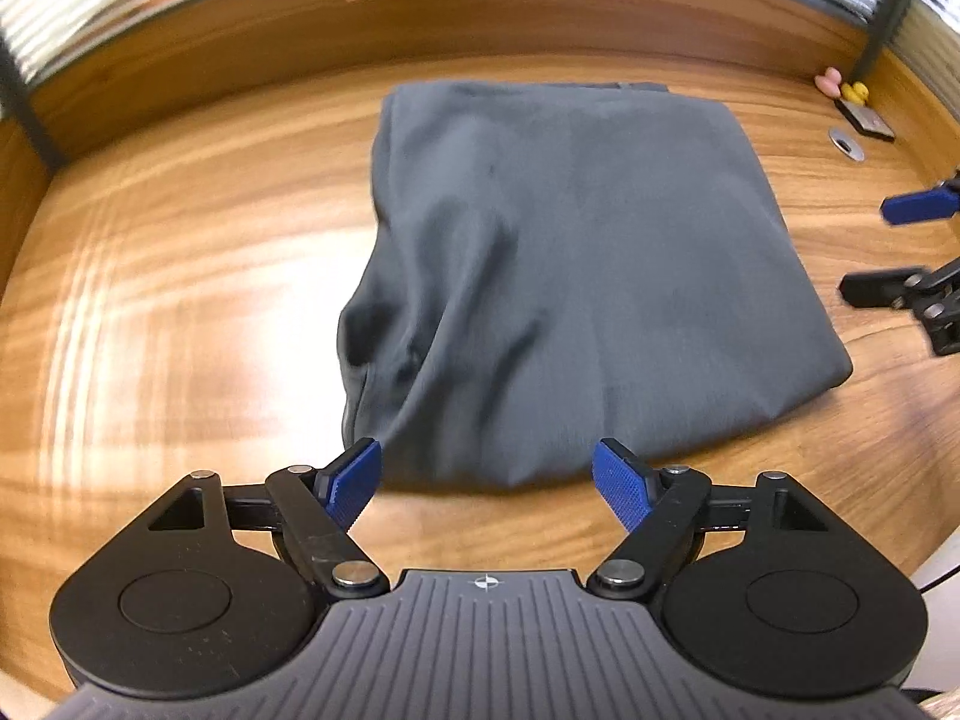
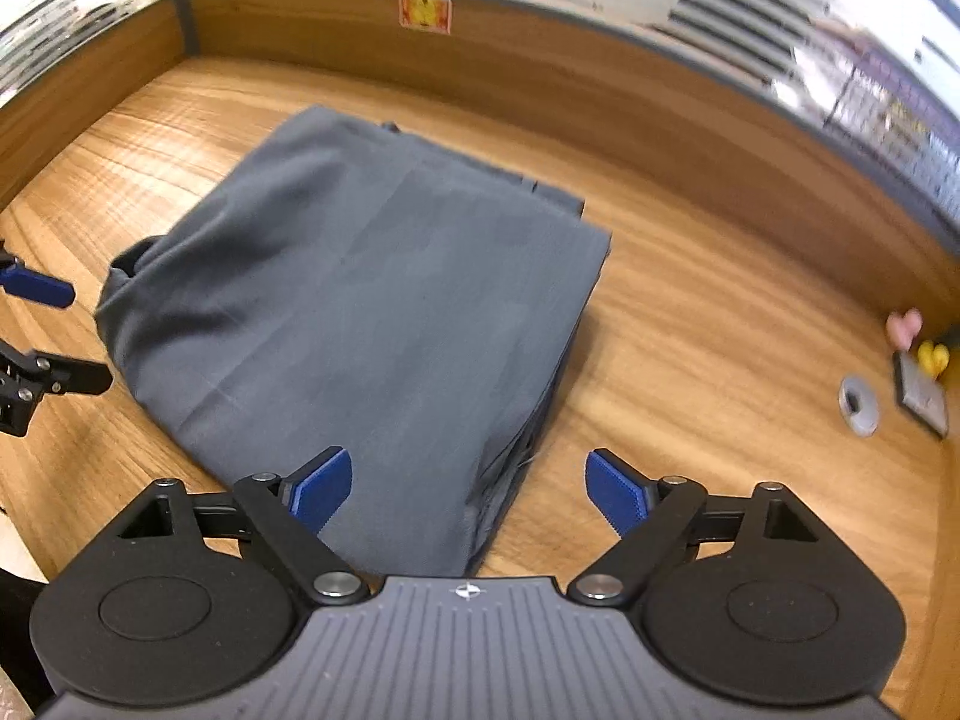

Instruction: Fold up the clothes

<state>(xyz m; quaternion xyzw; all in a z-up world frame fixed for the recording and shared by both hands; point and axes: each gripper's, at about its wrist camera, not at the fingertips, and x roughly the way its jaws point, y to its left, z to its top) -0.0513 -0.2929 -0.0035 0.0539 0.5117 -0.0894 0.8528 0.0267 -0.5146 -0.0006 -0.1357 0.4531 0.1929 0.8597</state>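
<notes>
Cloth (image 1: 570,276) folded on table (image 1: 180,312), left edge lumpy. Left gripper (image 1: 486,480) and right gripper (image 2: 468,489) spread wide, pinching nothing. Best to press that lump flat, gently.

Glossy wooden table (image 1: 180,276) with raised wooden back wall (image 2: 600,54), slatted blinds (image 1: 78,6) beyond.

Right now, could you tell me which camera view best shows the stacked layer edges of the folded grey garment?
The right wrist view: the folded grey garment turns its side to that camera, so the stacked layers show along its right edge. The left wrist view shows mainly the garment's smooth top and a rumpled left side, with the layers barely visible.
</notes>
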